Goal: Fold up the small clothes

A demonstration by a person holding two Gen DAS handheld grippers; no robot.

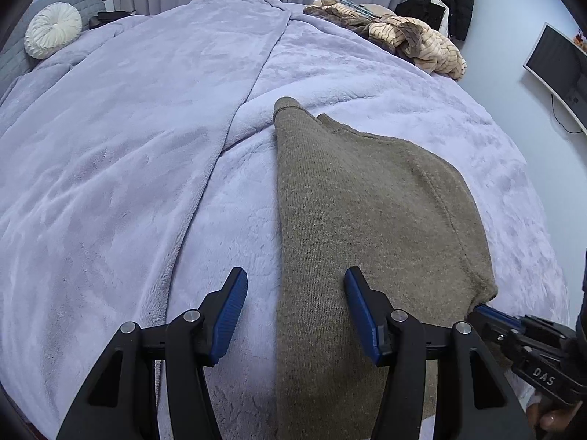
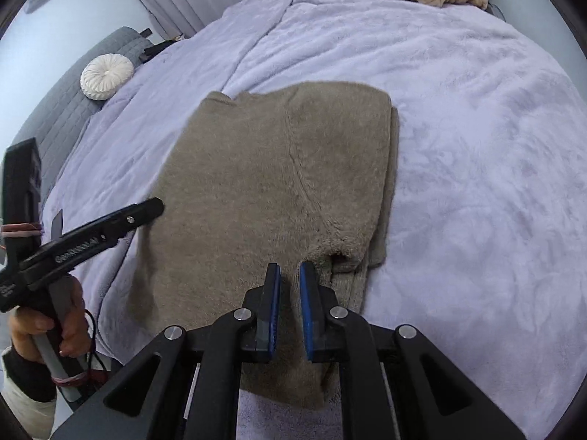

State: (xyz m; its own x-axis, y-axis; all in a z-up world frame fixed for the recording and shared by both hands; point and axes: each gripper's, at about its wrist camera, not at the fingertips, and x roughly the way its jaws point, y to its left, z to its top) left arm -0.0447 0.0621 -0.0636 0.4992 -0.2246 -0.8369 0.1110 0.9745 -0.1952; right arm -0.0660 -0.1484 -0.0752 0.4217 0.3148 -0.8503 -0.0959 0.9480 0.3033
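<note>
**Q:** On the bed, where does the garment lie?

**A:** The brown knit sweater [image 2: 279, 183] lies folded on the lilac blanket [image 2: 477, 146], near its close edge, one sleeve doubled across the body with the cuff toward the right wrist camera.

**Q:** How do the grippers stand?

**A:** The left gripper [image 1: 295, 315] hangs above the sweater's left edge, blue pads well apart, nothing between them. The right gripper [image 2: 290, 304] is over the sweater's near end, pads drawn almost together with a thin gap; whether they pinch any knit cannot be told. In the left wrist view its tip sits at the sweater's near right corner.

**Q:** What else appears?

**A:** A hand [image 2: 47, 326] grips the left tool's handle. A round white cushion [image 1: 53, 31] rests by the grey headboard [image 2: 66, 110]; a tan striped throw [image 1: 414, 40] is bunched at the far corner.
</note>
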